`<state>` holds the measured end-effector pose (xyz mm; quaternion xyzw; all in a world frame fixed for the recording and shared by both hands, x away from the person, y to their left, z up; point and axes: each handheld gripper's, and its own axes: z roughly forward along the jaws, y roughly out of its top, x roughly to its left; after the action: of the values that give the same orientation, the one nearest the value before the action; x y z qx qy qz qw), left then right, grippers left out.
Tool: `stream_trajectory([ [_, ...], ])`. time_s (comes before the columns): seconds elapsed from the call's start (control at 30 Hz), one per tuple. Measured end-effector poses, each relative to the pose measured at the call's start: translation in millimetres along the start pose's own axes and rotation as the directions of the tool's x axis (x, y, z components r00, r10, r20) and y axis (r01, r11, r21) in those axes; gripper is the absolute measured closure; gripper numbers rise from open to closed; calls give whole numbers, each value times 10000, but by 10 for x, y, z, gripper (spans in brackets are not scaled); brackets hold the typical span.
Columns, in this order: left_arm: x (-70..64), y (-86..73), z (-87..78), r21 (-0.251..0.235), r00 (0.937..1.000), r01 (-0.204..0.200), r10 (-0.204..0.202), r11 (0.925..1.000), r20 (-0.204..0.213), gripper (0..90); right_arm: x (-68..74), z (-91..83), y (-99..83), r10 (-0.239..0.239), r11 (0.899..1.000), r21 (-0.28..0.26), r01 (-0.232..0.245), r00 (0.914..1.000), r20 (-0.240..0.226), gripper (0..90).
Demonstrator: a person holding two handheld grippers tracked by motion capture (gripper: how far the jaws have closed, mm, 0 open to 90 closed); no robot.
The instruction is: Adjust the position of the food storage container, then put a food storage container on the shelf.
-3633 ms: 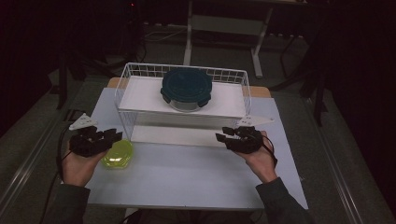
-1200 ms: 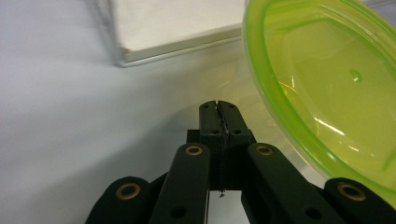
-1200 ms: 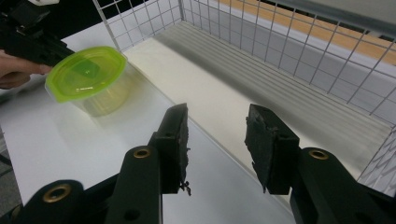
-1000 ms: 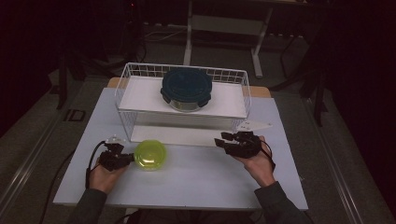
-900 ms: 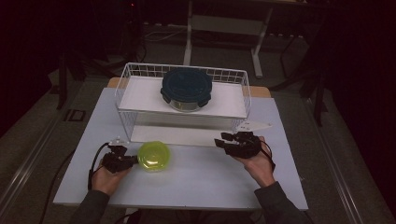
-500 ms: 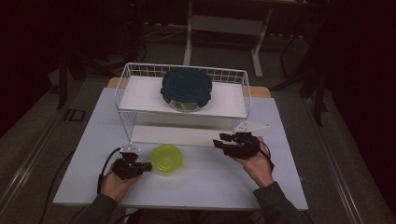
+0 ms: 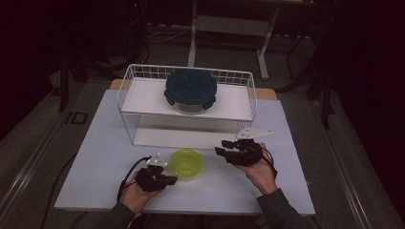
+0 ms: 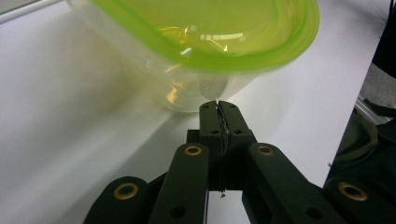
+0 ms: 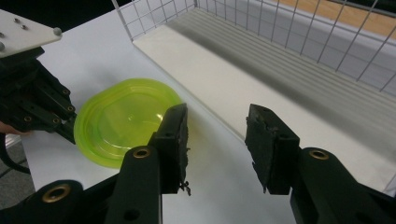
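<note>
A lime-green lidded plastic container (image 7: 186, 162) rests on the white table, just in front of the wire rack. My left gripper (image 7: 172, 180) is shut, and its tips (image 8: 218, 106) touch the clear wall of the container (image 8: 210, 42) below the green rim, with nothing between the jaws. My right gripper (image 7: 221, 146) hovers open to the right of the container. In the right gripper view its jaws (image 9: 217, 116) stand wide apart and empty, with the container (image 9: 121, 121) and the left gripper (image 9: 32, 102) beyond them on the left.
A white wire rack (image 7: 125, 95) with two shelves stands at the middle back of the table (image 7: 90, 143). A round container with a dark teal lid (image 7: 190, 89) sits on its top shelf. The lower shelf (image 9: 261, 79) is bare.
My shut left gripper has travelled right along the table's front, and the green container has slid right ahead of it to the middle. The right gripper has barely moved.
</note>
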<state>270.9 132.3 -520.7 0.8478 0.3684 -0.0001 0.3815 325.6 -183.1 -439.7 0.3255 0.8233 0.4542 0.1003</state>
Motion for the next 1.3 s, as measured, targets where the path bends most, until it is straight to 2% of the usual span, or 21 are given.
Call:
stream_trajectory([
  [0.13, 45, -41, -98, -208, 9997, 212, -213, 9996, -86, 871, -1, 19, -47, 75, 9999, 67, -75, 10000, -37, 580],
  [0.2, 82, -64, -210, -404, 9991, 351, -360, 9986, -213, 843, -3, 27, -62, 163, 9998, 100, -162, 9998, -61, 581],
  [0.23, 100, -69, -246, -451, 9992, 296, -308, 9985, -267, 828, -2, 32, -67, 150, 9998, 102, -149, 9999, -64, 580],
  [0.33, 132, -77, -319, -703, 9984, 497, -514, 9963, -223, 771, 10, 45, -77, 198, 9997, 135, -196, 9997, -153, 578],
  [0.43, 205, -43, -436, -1184, 9968, 737, -767, 9902, -212, 696, 26, 64, -82, 286, 9995, 147, -282, 9993, -261, 575],
  [0.5, 219, -30, -452, -1308, 9961, 808, -847, 9881, -244, 651, 42, 80, -88, 287, 9994, 201, -281, 9990, -331, 573],
  [0.53, 251, -7, -478, -1532, 9954, 915, -949, 9840, -147, 651, 42, 80, -88, 287, 9994, 201, -281, 9990, -331, 573],
  [0.57, 311, 49, -494, -1786, 9934, 1128, -1146, 9774, 5, 603, 64, 109, -100, 382, 9990, 268, -370, 9983, -444, 569],
  [0.77, 410, 185, -418, -1949, 9905, 1374, -1331, 9712, 351, 517, 89, 192, -143, 718, 9963, 529, -681, 9947, -734, 559],
  [0.8, 451, 218, -374, -1995, 9879, 1547, -1497, 9676, 400, 500, 101, 227, -165, 885, 9948, 587, -835, 9922, -873, 552],
  [0.93, 510, 236, -313, -1929, 9830, 1834, -1780, 9639, 451, 485, 129, 309, -213, 1266, 9892, 886, -1165, 9849, -1181, 538],
  [1.03, 527, 238, -257, -1771, 9757, 2115, -1970, 9612, 962, 495, 147, 386, -252, 1570, 9836, 1113, -1417, 9772, -1432, 530],
  [1.07, 527, 238, -257, -1771, 9757, 2115, -1970, 9612, 962, 496, 150, 413, -264, 1713, 9811, 1178, -1537, 9724, -1584, 528],
  [1.1, 517, 234, -247, -1678, 9739, 2155, -1990, 9620, 1094, 496, 150, 413, -264, 1713, 9811, 1178, -1537, 9724, -1584, 528],
  [1.13, 501, 230, -239, -1523, 9726, 2188, -2028, 9638, 1140, 496, 152, 446, -276, 1898, 9773, 1277, -1691, 9666, -1723, 527],
  [1.17, 490, 219, -233, -1463, 9708, 2210, -2031, 9643, 1275, 511, 155, 520, -298, 2206, 9703, 1423, -1958, 9573, -1869, 526],
  [1.2, 485, 205, -229, -1419, 9668, 2305, -2101, 9627, 1453, 511, 155, 520, -298, 2206, 9703, 1423, -1958, 9573, -1869, 526],
  [1.23, 481, 174, -215, -1231, 9592, 2537, -2331, 9594, 1601, 541, 152, 591, -314, 2539, 9612, 1623, -2230, 9454, -2045, 535],
  [1.27, 486, 159, -204, -1144, 9552, 2623, -2410, 9582, 1715, 564, 145, 617, -320, 2727, 9556, 1734, -2383, 9379, -2142, 539],
  [1.3, 486, 159, -204, -1144, 9552, 2623, -2410, 9582, 1715, 587, 140, 637, -325, 2959, 9485, 1836, -2583, 9293, -2211, 558],
])
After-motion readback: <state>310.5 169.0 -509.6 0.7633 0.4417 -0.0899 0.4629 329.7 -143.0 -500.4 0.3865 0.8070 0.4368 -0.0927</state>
